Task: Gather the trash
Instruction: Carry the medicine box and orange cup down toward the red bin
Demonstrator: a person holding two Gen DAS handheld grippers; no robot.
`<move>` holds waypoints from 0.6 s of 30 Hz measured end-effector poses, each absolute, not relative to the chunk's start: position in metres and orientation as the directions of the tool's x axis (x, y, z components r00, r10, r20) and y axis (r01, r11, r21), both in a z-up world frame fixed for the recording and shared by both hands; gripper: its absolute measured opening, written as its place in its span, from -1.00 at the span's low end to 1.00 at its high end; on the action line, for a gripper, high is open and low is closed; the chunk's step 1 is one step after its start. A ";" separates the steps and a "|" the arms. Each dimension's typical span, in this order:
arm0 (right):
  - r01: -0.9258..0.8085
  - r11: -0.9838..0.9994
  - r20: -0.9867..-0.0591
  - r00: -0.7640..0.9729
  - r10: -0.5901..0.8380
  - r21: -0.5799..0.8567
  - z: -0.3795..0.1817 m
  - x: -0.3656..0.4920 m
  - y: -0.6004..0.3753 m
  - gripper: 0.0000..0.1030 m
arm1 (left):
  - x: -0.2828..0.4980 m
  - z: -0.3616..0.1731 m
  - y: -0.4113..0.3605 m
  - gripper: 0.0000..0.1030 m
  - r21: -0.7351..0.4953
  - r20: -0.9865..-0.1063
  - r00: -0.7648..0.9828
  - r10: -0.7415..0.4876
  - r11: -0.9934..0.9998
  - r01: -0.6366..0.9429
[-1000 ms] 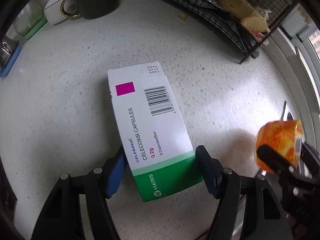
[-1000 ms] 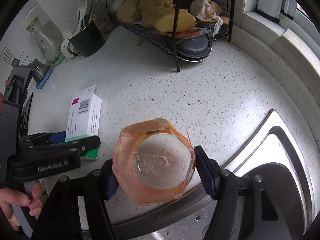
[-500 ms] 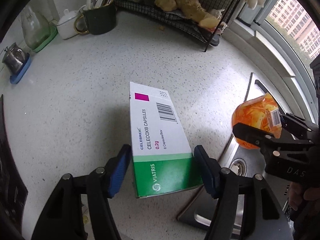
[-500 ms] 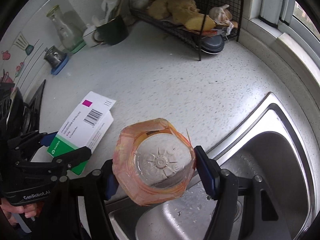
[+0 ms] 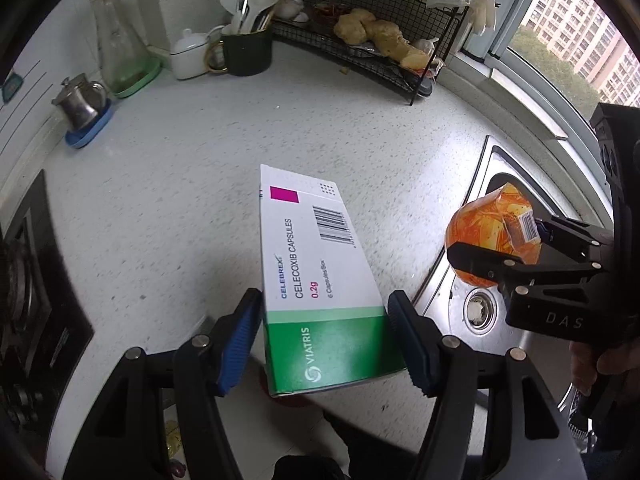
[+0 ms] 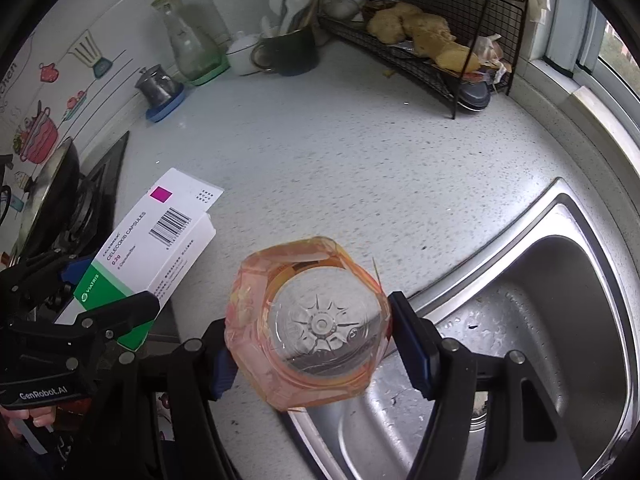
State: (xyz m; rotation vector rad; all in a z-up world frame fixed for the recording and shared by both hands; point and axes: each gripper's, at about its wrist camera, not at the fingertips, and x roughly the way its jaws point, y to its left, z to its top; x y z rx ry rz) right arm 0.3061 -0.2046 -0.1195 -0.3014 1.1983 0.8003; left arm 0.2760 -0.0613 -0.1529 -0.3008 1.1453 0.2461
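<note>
Left view: bare speckled counter (image 5: 180,184) ahead of the left gripper (image 5: 326,332), clamped on a white-and-green medicine box (image 5: 316,280). Right view: sink rim (image 6: 500,256) beneath the right gripper (image 6: 308,340), clenching an orange-wrapped plastic bottle (image 6: 308,320)

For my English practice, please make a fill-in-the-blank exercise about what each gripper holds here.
1. The left gripper holds a medicine ____.
2. The right gripper holds an orange plastic ____.
3. Under the right gripper lies the steel ____.
4. The wire rack stands near the ____.

Missing words: box; bottle; sink; window
</note>
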 end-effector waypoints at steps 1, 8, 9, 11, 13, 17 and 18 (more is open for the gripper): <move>-0.697 0.689 -0.909 0.133 0.394 0.197 -0.119 0.301 -0.202 0.26 | 0.269 -0.151 -0.061 0.21 -0.105 -0.918 0.395 0.043 0.932 -0.346; -0.723 0.662 -0.905 0.122 0.407 0.200 -0.117 0.269 -0.185 0.26 | 0.223 -0.140 -0.060 0.21 -0.104 -0.913 0.405 0.046 0.934 -0.341; -0.725 0.659 -0.905 0.123 0.407 0.198 -0.116 0.264 -0.183 0.26 | 0.217 -0.139 -0.061 0.21 -0.105 -0.912 0.407 0.044 0.935 -0.338; -0.730 0.654 -0.904 0.124 0.409 0.197 -0.114 0.256 -0.180 0.26 | 0.202 -0.137 -0.061 0.21 -0.105 -0.911 0.410 0.042 0.939 -0.329; -0.733 0.653 -0.903 0.131 0.410 0.190 -0.112 0.247 -0.177 0.26 | 0.188 -0.134 -0.061 0.21 -0.104 -0.908 0.416 0.040 0.942 -0.318; -0.724 0.665 -0.897 0.153 0.414 0.183 -0.105 0.221 -0.176 0.26 | 0.154 -0.125 -0.059 0.21 -0.117 -0.895 0.445 0.027 0.949 -0.292; -0.720 0.669 -0.896 0.159 0.415 0.182 -0.104 0.214 -0.177 0.26 | 0.145 -0.124 -0.057 0.21 -0.123 -0.891 0.453 0.020 0.951 -0.283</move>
